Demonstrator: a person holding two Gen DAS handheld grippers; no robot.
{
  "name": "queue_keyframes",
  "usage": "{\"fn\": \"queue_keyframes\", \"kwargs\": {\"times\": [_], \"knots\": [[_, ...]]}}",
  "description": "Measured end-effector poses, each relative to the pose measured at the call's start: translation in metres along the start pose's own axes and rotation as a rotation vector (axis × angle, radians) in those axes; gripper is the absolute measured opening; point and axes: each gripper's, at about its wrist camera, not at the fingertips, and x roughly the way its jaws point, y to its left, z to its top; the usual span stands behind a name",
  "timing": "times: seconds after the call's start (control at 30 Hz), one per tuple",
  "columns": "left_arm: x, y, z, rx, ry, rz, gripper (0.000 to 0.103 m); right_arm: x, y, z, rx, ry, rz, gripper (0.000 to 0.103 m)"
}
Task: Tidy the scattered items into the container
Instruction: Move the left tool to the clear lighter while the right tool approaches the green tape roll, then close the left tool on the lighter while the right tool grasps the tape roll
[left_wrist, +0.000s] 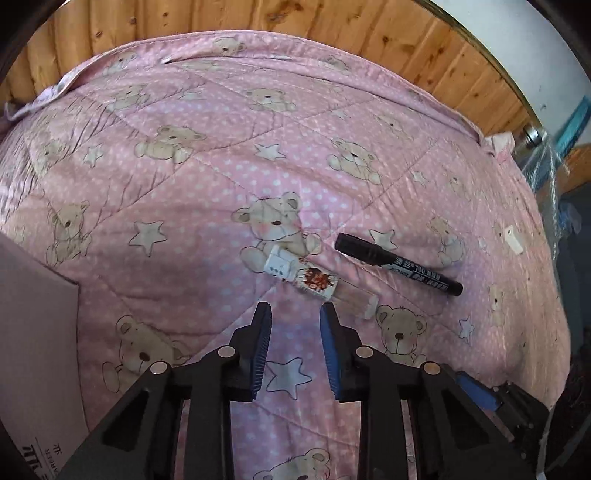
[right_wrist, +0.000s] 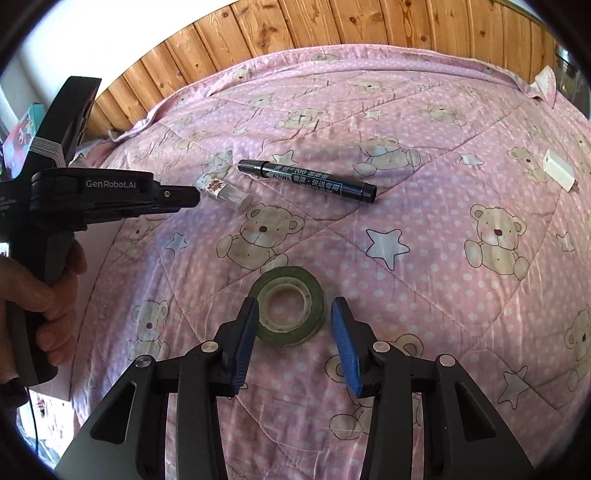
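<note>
A small clear tube with a white cap and a printed label (left_wrist: 317, 282) lies on the pink bear quilt just beyond my left gripper (left_wrist: 295, 308), which is open and holds nothing. A black marker (left_wrist: 399, 264) lies to the tube's right. In the right wrist view the tape roll (right_wrist: 288, 310) lies flat between the tips of my open right gripper (right_wrist: 293, 304). Farther off lie the marker (right_wrist: 308, 180) and the tube (right_wrist: 223, 190), with the left gripper (right_wrist: 192, 197) pointing at the tube. A white charger plug (right_wrist: 557, 170) rests at the far right.
A cardboard box (left_wrist: 33, 343) stands at the left edge in the left wrist view. A wooden plank wall (right_wrist: 332, 26) runs behind the bed. A hand (right_wrist: 40, 295) holds the left gripper's handle. The quilt (left_wrist: 221, 184) spreads out between the items.
</note>
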Motion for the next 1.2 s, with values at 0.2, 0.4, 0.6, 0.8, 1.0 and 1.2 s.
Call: {"fn": "queue_keyframes", "kwargs": {"times": [0.2,0.4,0.6,0.8,1.0,1.2], "knots": [[0.017,-0.007,0.014,-0.19,0.006,-0.032,0.062,0.002,0.005,0.0,-0.002,-0.009,-0.017,0.053],[0.033,-0.047,0.016,0.013,0.015,0.16,0.062,0.0,0.001,-0.001,0.004,0.008,-0.004,0.053],[0.014,-0.02,-0.003,0.182,0.104,0.171,0.042,-0.002,-0.003,-0.001,0.008,0.021,0.008,0.053],[0.01,-0.012,0.002,0.117,0.064,0.061,0.056,0.004,0.005,0.001,-0.014,0.0,-0.019,0.055],[0.021,-0.033,-0.007,0.192,-0.028,0.146,0.033,0.006,0.006,0.002,-0.04,-0.007,-0.037,0.049],[0.002,-0.019,-0.016,0.112,-0.032,0.06,0.02,0.0,-0.003,-0.001,0.002,0.0,-0.021,0.017]]}}
